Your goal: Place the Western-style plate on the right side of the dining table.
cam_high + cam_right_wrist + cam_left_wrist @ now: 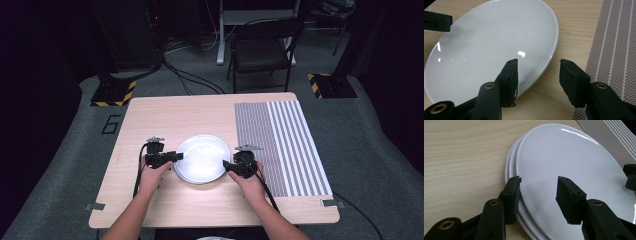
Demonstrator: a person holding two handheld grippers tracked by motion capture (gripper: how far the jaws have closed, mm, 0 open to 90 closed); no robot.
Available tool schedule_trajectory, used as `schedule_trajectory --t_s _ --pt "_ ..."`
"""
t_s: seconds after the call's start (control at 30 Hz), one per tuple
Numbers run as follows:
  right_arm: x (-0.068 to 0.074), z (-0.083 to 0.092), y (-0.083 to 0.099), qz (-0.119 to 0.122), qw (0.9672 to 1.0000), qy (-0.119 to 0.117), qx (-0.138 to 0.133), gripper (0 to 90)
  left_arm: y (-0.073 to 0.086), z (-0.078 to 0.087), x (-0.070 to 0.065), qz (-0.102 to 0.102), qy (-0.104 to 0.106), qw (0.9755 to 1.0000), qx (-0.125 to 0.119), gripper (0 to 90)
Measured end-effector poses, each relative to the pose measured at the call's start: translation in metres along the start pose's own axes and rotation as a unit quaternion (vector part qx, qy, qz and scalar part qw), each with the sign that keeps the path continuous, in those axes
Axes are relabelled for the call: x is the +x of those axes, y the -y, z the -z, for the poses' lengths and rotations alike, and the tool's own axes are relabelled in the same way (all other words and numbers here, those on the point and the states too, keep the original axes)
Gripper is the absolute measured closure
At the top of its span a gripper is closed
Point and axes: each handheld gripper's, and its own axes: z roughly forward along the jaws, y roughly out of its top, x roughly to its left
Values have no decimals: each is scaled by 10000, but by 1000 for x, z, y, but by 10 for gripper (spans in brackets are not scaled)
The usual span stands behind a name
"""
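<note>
A white plate [202, 157] lies on the wooden table [165, 115], near its front middle. In the left gripper view it [564, 157] rests on a second white plate whose rim [510, 162] shows beneath it. My left gripper [175, 156] is at the stack's left rim, open [539, 197]: one jaw stands beside the rim, the other over the plate's face. My right gripper [227, 166] is at the right rim, open [539, 80]: one jaw is over the plate [486, 37], the other over bare wood. Neither pad presses on the plate.
A grey and white striped placemat [280, 145] covers the table's right part, just right of the right gripper. A black folding chair [262, 47] stands on the floor beyond the table. Bare wood lies left of and behind the plates.
</note>
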Motion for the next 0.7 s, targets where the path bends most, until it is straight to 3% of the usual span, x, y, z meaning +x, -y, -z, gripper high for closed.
schedule_trajectory --t_s 0.27,0.37,0.7 --pt "4 -13 1 -142 9998 -40 106 462 0 -3 -3 -35 82 9999 46 524" --pt "2 -17 0 -374 9991 -145 132 458 1 -3 -4 -80 65 9999 64 520" --pt "0 -8 -4 -439 9990 8 24 489 2 -10 -10 -172 57 9998 56 548"
